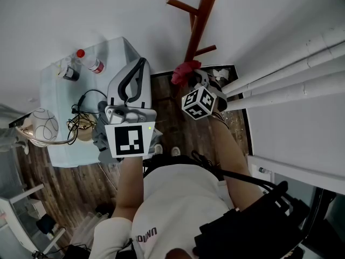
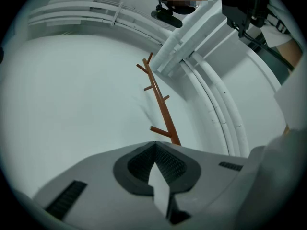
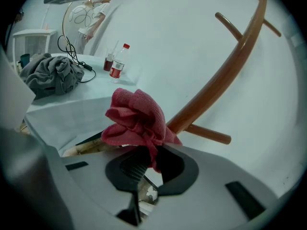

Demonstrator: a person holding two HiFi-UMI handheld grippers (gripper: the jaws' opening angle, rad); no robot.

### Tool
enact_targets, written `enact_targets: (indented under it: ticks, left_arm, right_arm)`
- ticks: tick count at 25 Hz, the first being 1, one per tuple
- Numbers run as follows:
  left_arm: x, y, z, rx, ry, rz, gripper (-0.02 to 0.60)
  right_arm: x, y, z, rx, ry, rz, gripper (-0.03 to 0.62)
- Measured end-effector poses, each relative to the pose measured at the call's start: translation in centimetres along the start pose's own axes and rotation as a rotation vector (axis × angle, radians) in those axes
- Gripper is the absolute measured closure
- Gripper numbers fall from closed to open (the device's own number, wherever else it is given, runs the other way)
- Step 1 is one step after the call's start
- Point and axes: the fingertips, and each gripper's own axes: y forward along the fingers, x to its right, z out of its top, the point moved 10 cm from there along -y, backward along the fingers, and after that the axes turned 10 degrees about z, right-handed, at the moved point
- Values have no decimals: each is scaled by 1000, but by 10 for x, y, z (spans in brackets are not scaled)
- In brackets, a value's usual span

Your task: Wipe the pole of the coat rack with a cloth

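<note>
Right gripper view showed the right gripper (image 3: 151, 163) clamped on a crumpled red cloth (image 3: 135, 117), whose bunched, soft folds pressed against the slanting brown pole (image 3: 224, 75) beside a peg. The left gripper (image 2: 154, 148) was closed on nothing.

Soft, bright, even light; the cloth (image 3: 136, 116) between the jaws is sharp, the foreground beneath them blurred; fisheye edges bend and darken.
</note>
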Motion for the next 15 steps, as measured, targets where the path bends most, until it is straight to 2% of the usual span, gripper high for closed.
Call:
enact_targets:
  ticks: [10, 15]
  left_arm:
    - [0, 0, -2, 10, -8, 3, 569]
    - [2, -3, 0, 17, -10, 2, 569]
  right_arm:
    - [6, -29, 12, 68, 12, -32, 546]
    - [9, -53, 19, 119, 33, -79, 546]
